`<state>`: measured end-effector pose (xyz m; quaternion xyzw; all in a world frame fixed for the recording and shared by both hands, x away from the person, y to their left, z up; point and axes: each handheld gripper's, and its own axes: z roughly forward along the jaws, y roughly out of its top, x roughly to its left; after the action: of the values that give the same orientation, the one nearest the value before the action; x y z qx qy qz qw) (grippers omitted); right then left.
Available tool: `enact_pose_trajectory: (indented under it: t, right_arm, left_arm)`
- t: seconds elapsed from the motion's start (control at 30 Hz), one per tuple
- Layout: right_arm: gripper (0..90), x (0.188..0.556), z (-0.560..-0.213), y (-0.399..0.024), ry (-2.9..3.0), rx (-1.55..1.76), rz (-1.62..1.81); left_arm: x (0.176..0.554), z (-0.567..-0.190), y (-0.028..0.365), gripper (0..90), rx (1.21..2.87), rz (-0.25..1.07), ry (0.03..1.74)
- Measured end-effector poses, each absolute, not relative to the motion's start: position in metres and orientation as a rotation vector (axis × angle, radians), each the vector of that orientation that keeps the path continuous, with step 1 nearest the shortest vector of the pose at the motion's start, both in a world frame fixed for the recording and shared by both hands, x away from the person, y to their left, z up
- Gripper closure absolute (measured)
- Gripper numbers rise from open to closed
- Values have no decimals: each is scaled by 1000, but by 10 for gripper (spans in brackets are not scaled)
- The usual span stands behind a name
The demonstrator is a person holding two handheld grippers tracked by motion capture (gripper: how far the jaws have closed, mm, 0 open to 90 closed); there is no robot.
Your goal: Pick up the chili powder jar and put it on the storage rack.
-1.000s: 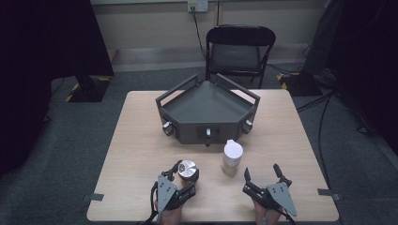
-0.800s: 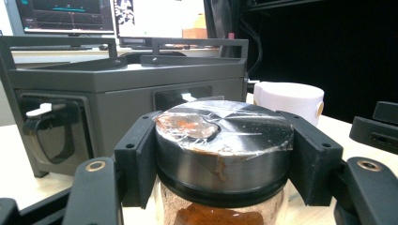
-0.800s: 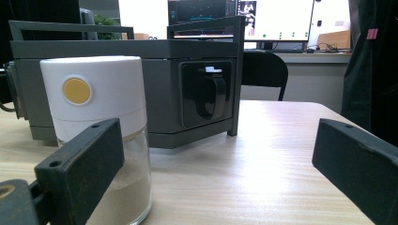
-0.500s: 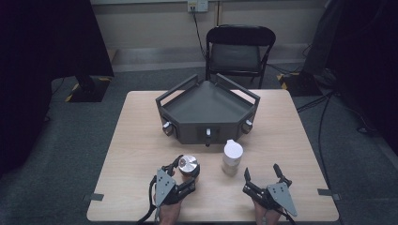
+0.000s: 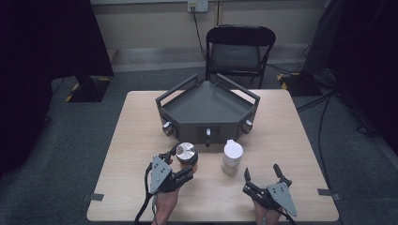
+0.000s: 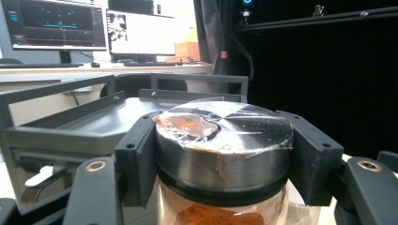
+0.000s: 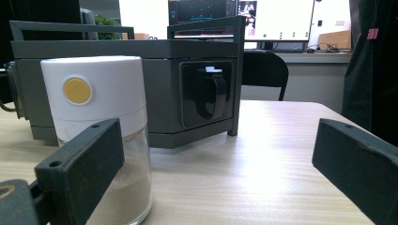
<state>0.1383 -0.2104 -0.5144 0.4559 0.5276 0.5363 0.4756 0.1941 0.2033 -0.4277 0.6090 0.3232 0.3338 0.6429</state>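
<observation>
My left gripper [image 5: 184,162] is shut on a glass jar [image 5: 187,152] with a silver metal lid and orange-red powder inside. It is held just above the table, in front of the grey tray [image 5: 180,123]. In the left gripper view the pads [image 6: 141,159] press on both sides of the lid [image 6: 224,136], which has torn film on top. To the right stands a white-capped jar [image 5: 232,156] of beige powder. My right gripper [image 5: 262,172] sits open near the front edge, just behind that jar. In the right gripper view the white-capped jar [image 7: 98,117] stands by the left jaw of my right gripper [image 7: 218,173], not between the jaws.
The grey angular tray with raised rails [image 7: 155,49] fills the table's far middle, with knobs and a latch on its front. A black chair [image 5: 239,47] stands behind the table [image 5: 291,140]. Bare wood lies to the right of the tray.
My left gripper has lifted the silver-lidded jar and carried it a little toward the tray. The right gripper and the white-capped jar have stayed put.
</observation>
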Motion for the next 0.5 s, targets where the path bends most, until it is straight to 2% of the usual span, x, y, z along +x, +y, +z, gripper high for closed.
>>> enact_pose_trajectory:
  t: [0.5]
  right_arm:
    - [11,138,-514,-210,1287,1118,1312]
  left_arm:
    - [227,-400,201,351,1365,747,738]
